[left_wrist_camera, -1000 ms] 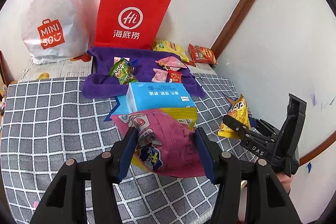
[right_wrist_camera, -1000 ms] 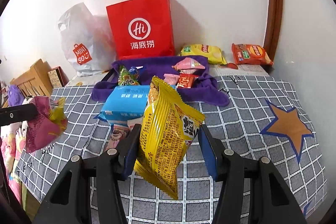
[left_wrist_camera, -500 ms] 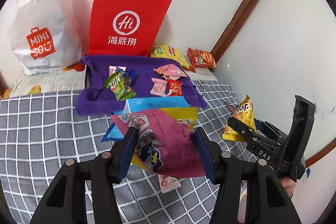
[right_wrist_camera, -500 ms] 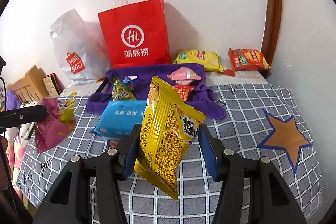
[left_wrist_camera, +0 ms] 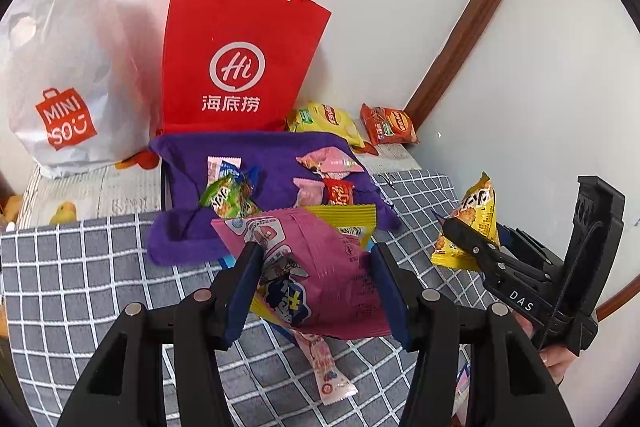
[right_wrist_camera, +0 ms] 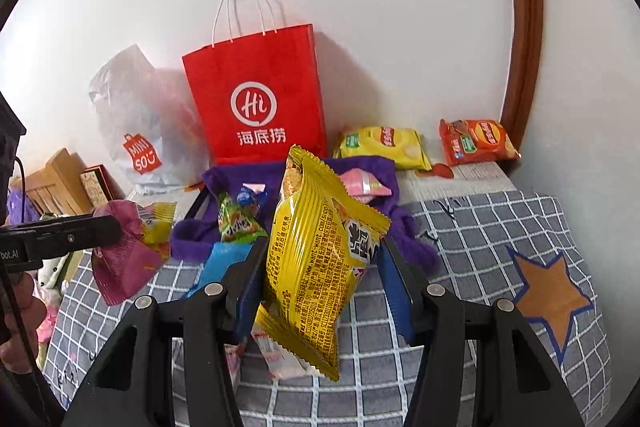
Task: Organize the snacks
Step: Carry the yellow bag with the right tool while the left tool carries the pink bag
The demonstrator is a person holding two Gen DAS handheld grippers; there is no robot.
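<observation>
A: What is each gripper doing?

B: The left gripper (left_wrist_camera: 316, 279) squeezes a pink snack bag (left_wrist_camera: 320, 279), with a yellow packet (left_wrist_camera: 352, 223) tucked behind it. The right gripper (right_wrist_camera: 320, 279) pinches a yellow snack bag (right_wrist_camera: 320, 259). Both bags hang in the air above the checkered bed cover (right_wrist_camera: 480, 247).

A: What step is this?

B: Carrying, I think. More snacks lie on the purple cloth (left_wrist_camera: 276, 151) by the red paper bag (left_wrist_camera: 240, 59).

A: What next?

B: Probably bring both bags over the cloth, then let go gently.
</observation>
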